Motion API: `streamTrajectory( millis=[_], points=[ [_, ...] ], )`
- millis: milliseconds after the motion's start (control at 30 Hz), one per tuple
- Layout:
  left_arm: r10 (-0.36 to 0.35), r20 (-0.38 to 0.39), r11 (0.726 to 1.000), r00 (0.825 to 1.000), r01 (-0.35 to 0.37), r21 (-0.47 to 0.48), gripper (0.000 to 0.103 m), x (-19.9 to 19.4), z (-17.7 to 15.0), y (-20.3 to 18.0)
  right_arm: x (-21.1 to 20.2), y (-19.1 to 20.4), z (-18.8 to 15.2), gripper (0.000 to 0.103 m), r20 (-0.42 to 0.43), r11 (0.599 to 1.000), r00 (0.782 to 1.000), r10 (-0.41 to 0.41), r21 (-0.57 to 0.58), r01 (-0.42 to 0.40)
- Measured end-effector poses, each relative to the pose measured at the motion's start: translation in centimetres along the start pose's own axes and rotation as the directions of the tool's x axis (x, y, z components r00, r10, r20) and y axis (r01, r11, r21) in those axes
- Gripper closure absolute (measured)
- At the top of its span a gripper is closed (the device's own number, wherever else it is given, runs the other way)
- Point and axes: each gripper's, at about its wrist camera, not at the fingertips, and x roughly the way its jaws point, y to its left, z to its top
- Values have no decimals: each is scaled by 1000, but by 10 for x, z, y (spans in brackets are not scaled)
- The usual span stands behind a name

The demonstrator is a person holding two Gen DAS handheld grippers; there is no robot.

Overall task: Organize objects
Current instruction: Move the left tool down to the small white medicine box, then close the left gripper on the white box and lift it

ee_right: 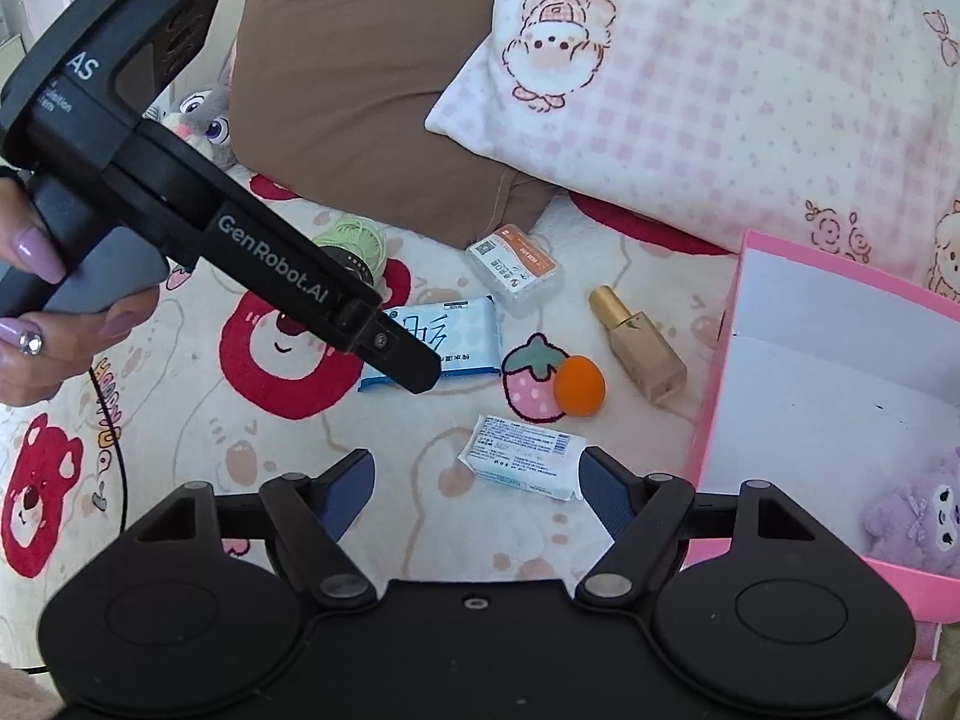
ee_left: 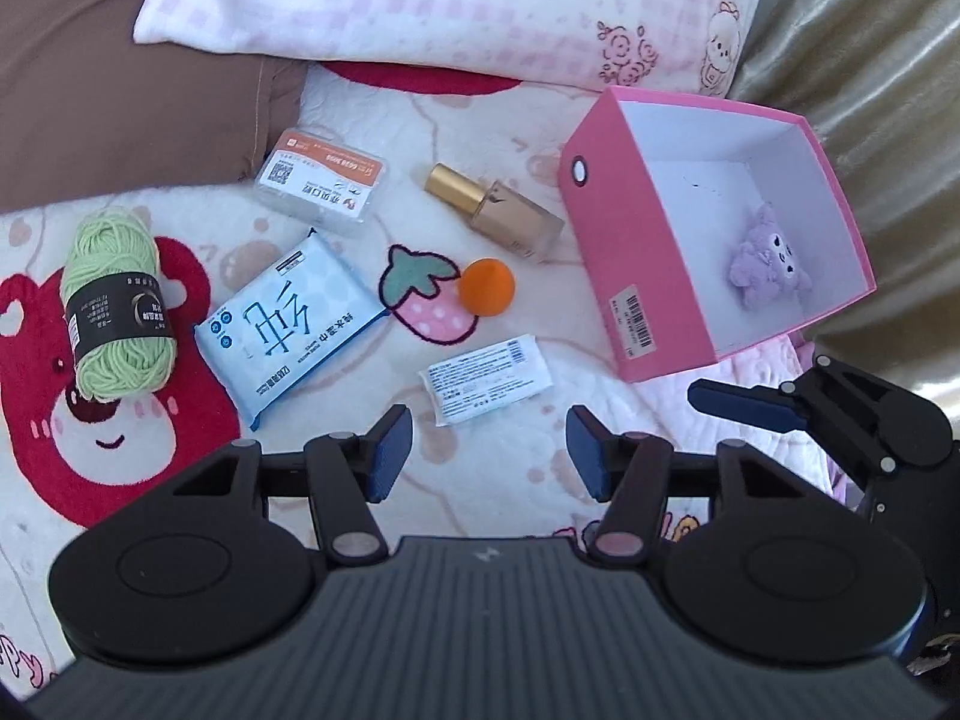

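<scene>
Left wrist view: left gripper [ee_left: 489, 450] fingers apart, empty, above the bed [ee_left: 528, 138]; small white packet [ee_left: 486, 378] just ahead, pink box [ee_left: 714, 222] at right holding a purple plush [ee_left: 768, 264]. Right wrist view: right gripper [ee_right: 474, 492] fingers apart, empty, white packet [ee_right: 522, 456] near its right finger, orange sponge [ee_right: 579, 387] beyond.

Pink box [ee_left: 624, 252], open with purple plush [ee_left: 768, 264] inside, beside loose items on the bedspread: gold bottle [ee_left: 498, 213] lying flat, orange sponge [ee_left: 487, 287], white packet [ee_left: 486, 379], blue wipes [ee_left: 288, 324], green yarn [ee_left: 114, 306], clear case [ee_left: 324, 180].
</scene>
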Motion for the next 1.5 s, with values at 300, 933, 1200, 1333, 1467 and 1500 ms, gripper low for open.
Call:
streamTrajectory(
  millis=[300,933,1200,1333,1467,1500],
  points=[
    [-57,141,995,988,68,-73,45,33,-13,34,67,8,-21,24,36,996,996,-83,-30,84],
    [-132,152,970,979,159,-183,47,132,-38,55,131,-7,-54,22,28,978,978,-206,-32,206],
    [-147,153,963,977,177,-204,73,136,-35,49,142,-8,-61,15,79,982,980,-181,-36,184],
    [-125,177,971,976,157,-181,74,128,-41,41,136,-7,-63,20,98,981,978,-184,-49,189],
    [-121,193,972,974,156,-177,74,112,-46,34,122,2,-63,21,122,974,973,-194,-94,206],
    [-121,192,972,974,156,-177,74,107,-47,33,117,4,-62,21,121,973,974,-192,-108,205]
  ],
)
